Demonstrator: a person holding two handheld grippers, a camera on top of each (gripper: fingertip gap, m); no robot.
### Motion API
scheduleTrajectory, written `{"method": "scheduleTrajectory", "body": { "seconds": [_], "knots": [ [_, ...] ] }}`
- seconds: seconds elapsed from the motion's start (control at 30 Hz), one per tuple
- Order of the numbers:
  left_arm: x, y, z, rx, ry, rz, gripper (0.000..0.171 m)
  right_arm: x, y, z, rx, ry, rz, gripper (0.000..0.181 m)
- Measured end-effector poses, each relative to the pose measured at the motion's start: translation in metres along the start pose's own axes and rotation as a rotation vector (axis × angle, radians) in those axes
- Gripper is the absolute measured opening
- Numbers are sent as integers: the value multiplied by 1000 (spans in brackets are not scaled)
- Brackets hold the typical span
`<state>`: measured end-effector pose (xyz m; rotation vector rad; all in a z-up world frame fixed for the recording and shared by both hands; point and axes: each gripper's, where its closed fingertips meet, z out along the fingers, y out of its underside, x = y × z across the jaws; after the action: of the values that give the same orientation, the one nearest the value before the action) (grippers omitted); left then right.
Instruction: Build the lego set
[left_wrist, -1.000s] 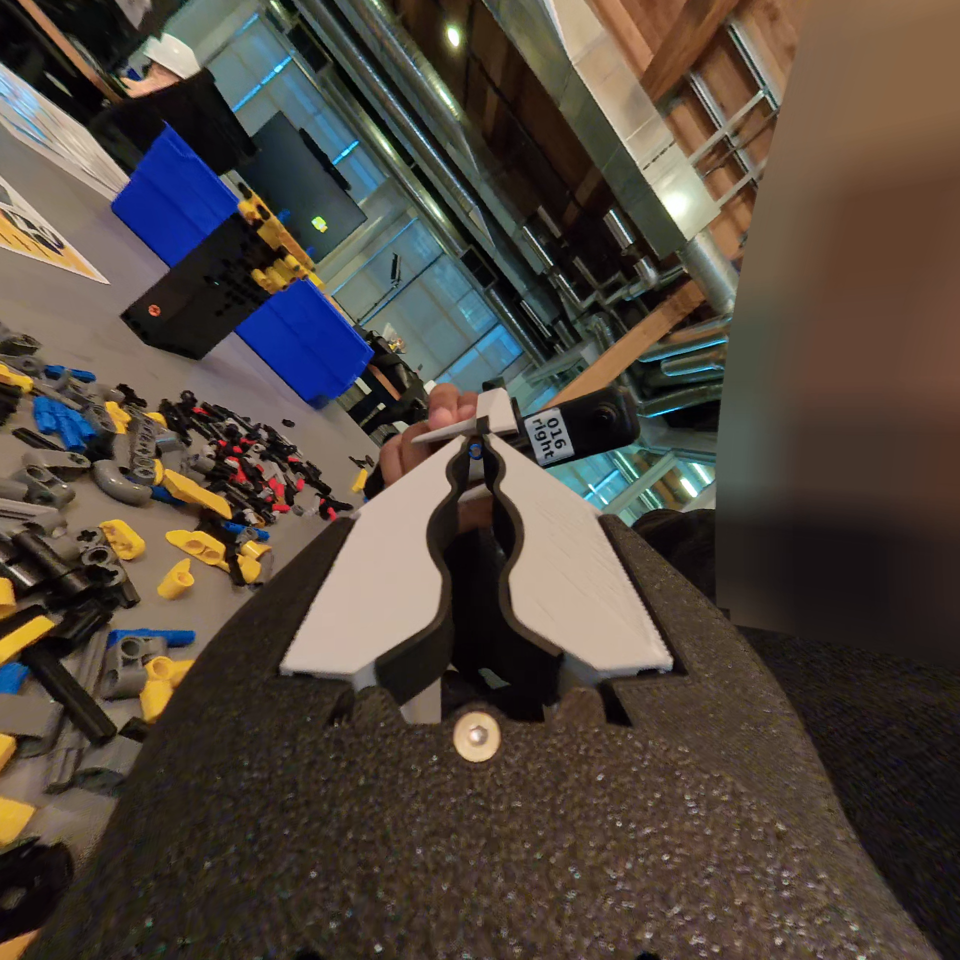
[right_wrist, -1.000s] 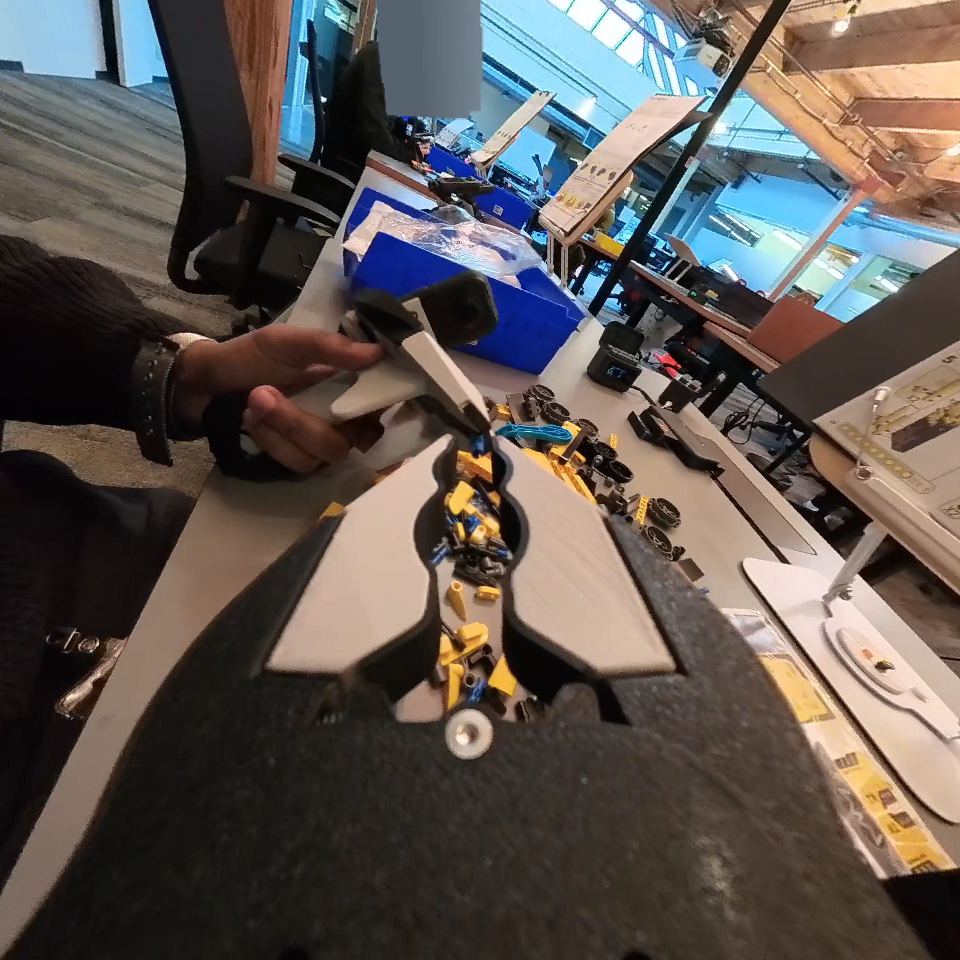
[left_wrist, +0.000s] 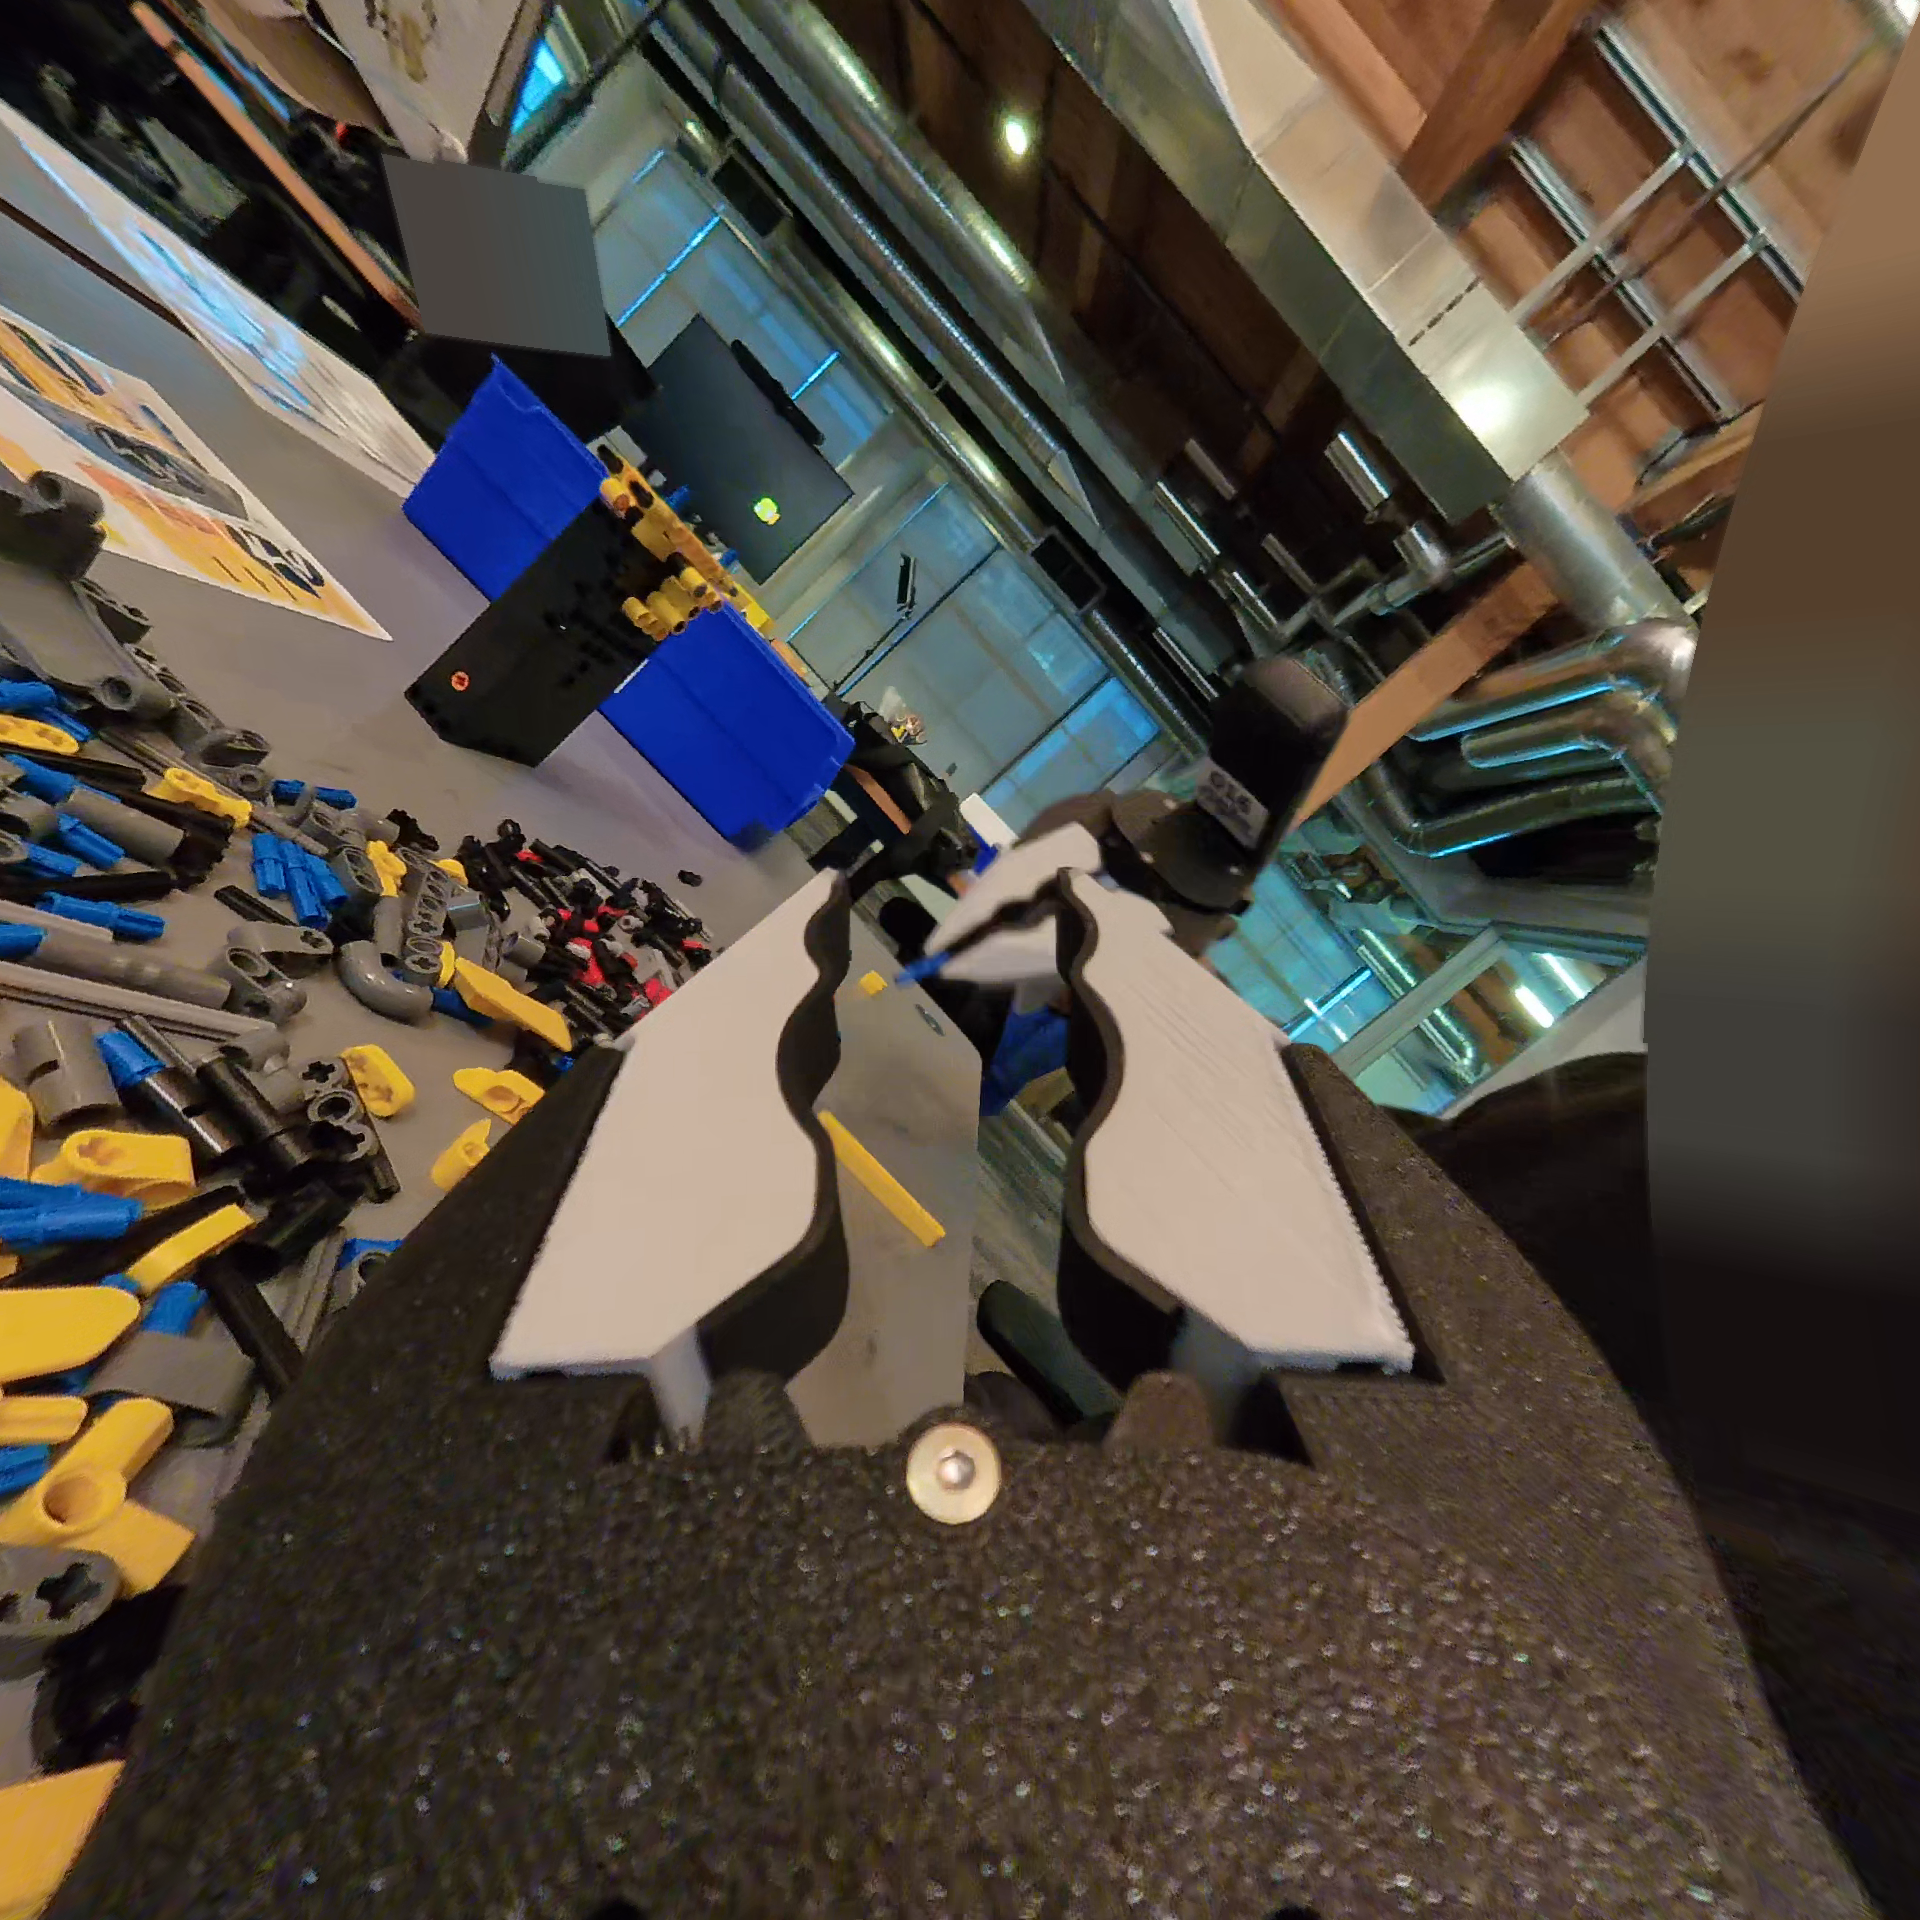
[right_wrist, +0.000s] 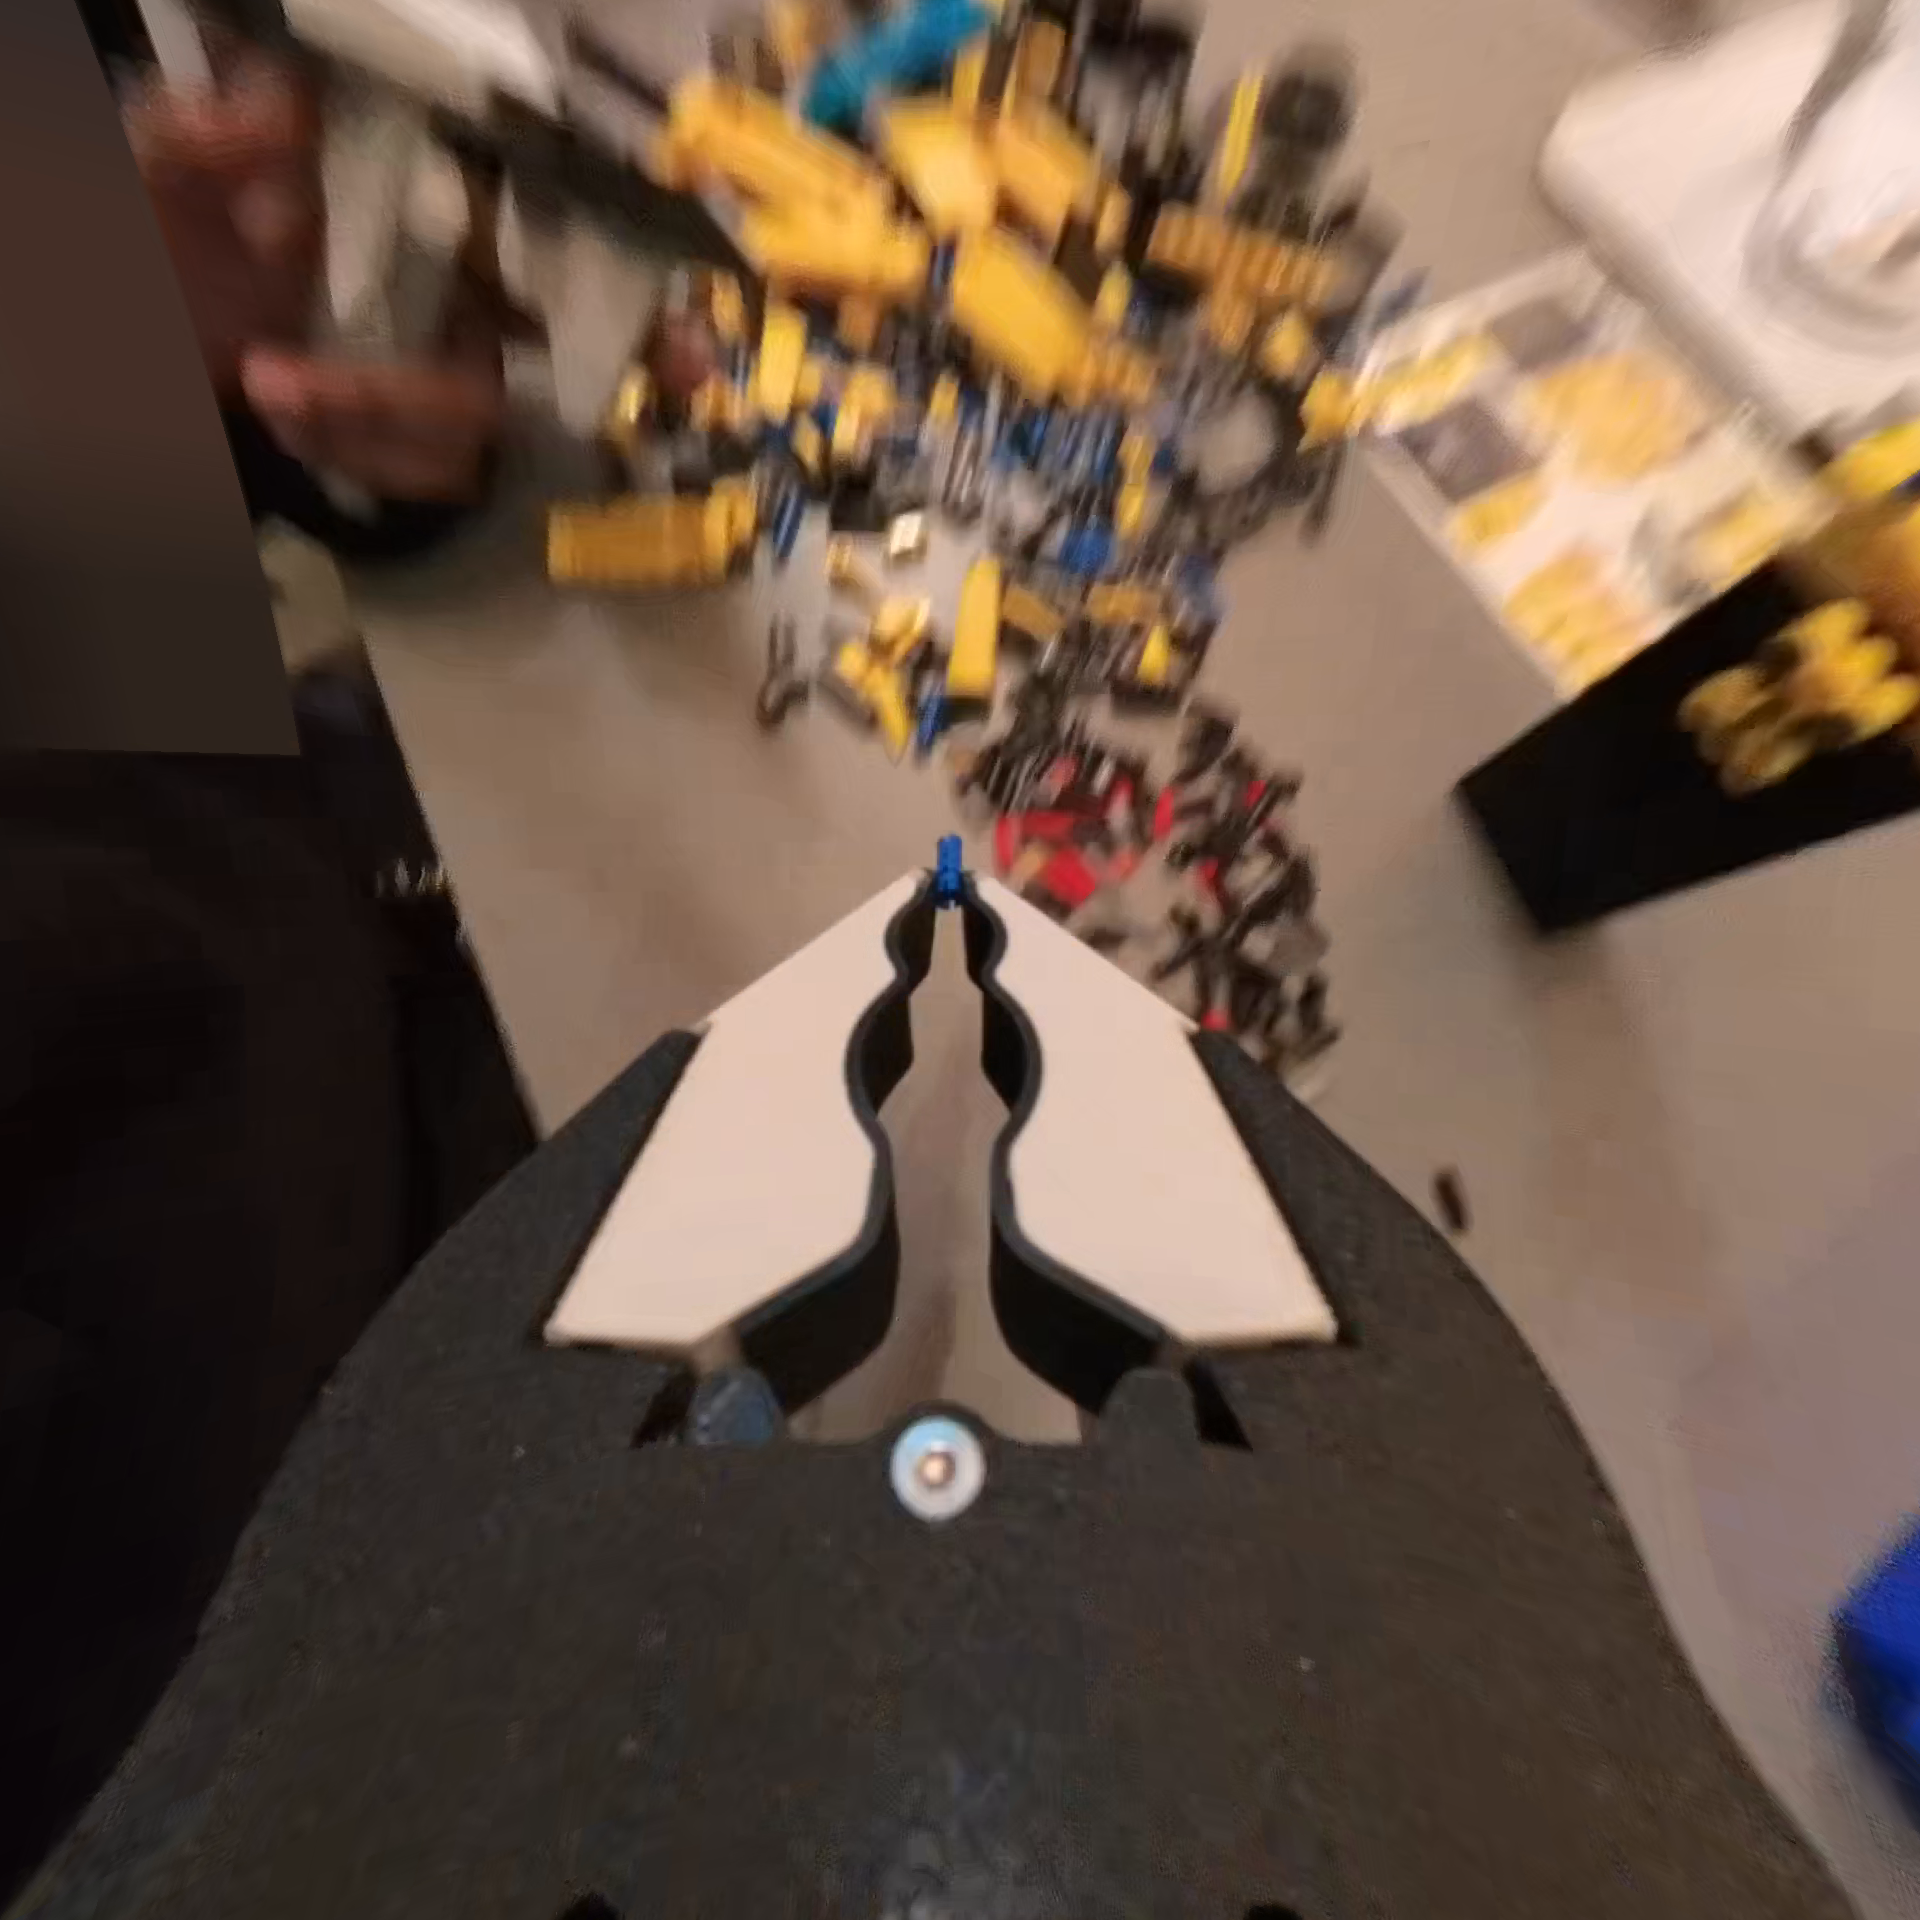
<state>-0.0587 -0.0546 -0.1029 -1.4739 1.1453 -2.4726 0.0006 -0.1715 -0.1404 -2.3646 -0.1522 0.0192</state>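
Note:
My right gripper (right_wrist: 945, 891) is shut on a small blue pin (right_wrist: 948, 868) that sticks out of its tips, above the grey table (right_wrist: 644, 831). The right wrist view is blurred by motion. My left gripper (left_wrist: 951, 894) is open and empty, tilted up over the table's near edge. In the left wrist view the right gripper (left_wrist: 951, 951) is just beyond my left fingertips, with the blue pin (left_wrist: 920, 971) pointing out of it. A yellow strip (left_wrist: 878, 1190) lies on the table between my left fingers.
A pile of yellow, blue, grey, black and red building parts (left_wrist: 312, 987) covers the table, and shows too in the right wrist view (right_wrist: 987, 416). A black box with yellow pieces (left_wrist: 540, 644), blue bins (left_wrist: 727, 717) and printed sheets (left_wrist: 156, 488) lie beyond. A blurred hand (right_wrist: 343, 395) is at upper left. Some 15 cm of space lies between my two pairs of fingers.
My left gripper has opened and let go of the blue pin. My right gripper kept the pin and swung to look down over the table.

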Motion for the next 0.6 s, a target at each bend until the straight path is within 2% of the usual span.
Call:
{"method": "scheduleTrajectory", "body": {
  "seconds": [0.13,0.3,0.43,0.6],
  "knots": [
    [-1,3,1,-12,-17,18,40,-39,49,-5,-353,0,-84,5],
    [-1,2,1,-11,-21,17,39,-58,82,-1,-618,-52,-122,5],
    [-1,1,-1,0,-14,5,39,-52,86,2,-708,-36,-114,5],
    [-1,-1,-2,9,0,-11,39,-55,72,4,-706,-66,-103,5]
  ]
}}
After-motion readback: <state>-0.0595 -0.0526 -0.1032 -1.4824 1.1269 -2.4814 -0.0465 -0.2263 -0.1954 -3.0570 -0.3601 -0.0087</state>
